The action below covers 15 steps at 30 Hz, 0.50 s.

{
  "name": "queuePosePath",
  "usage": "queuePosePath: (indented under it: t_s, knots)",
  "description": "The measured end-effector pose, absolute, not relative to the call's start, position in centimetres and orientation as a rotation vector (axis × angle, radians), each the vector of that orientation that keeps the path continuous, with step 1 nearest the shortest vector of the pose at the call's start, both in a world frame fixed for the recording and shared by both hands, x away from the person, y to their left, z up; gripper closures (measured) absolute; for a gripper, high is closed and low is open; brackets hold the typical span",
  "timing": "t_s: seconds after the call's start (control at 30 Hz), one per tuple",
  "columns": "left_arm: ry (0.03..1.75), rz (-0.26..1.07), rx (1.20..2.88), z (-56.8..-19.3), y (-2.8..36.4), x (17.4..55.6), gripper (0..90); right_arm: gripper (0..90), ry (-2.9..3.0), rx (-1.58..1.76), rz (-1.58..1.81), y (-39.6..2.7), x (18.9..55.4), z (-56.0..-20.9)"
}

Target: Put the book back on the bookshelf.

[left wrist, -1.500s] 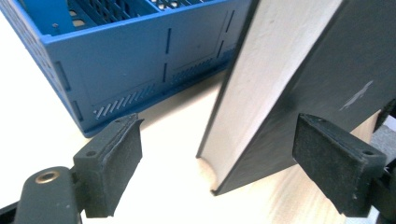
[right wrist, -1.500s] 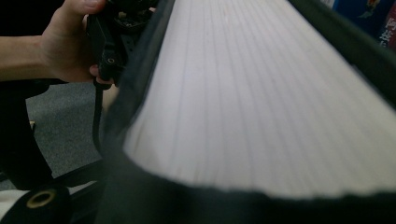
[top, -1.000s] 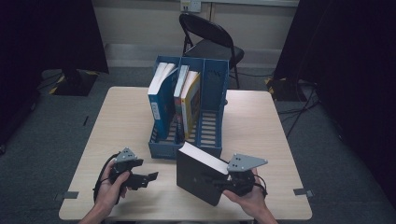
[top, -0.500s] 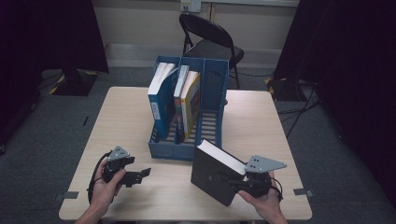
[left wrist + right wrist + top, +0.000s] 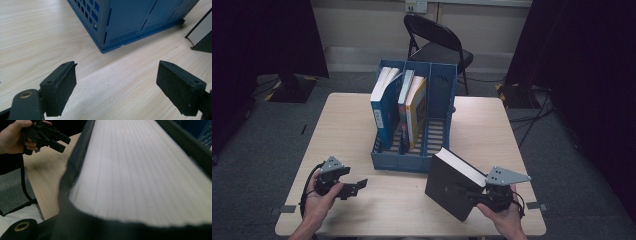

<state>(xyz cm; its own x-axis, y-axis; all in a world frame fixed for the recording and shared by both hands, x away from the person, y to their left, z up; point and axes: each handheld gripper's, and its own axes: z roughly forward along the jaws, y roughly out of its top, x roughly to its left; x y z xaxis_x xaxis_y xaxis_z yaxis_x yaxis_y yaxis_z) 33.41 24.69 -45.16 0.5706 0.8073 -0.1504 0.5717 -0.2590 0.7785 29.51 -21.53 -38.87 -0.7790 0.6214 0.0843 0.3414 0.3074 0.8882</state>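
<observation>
Right gripper (image 5: 475, 195) has its jaws clamped on the black book (image 5: 451, 182), holding it tilted just in front of the blue rack (image 5: 439, 120), while the left gripper (image 5: 357, 185) sits with jaws wide open and empty, off the rack's front-left corner over the table (image 5: 492, 125). My worry is the hold: it looks like it's pinching one lower corner of a fat, heavy book, so it could pivot or slip out. If it swings toward the rack's free right slot at this tilt, a corner could catch the rack's front wall and shove the whole thing back.
</observation>
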Motion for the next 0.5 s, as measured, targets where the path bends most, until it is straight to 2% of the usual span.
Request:
queuePosePath:
  t_s: [0.5]
  knots:
    - [1.112, 0.346, 1.942, -45.1, 25.3, 33.6, 15.8, 52.4, 2.256, 0.932, 1.417, -23.6, 29.2, -38.8]
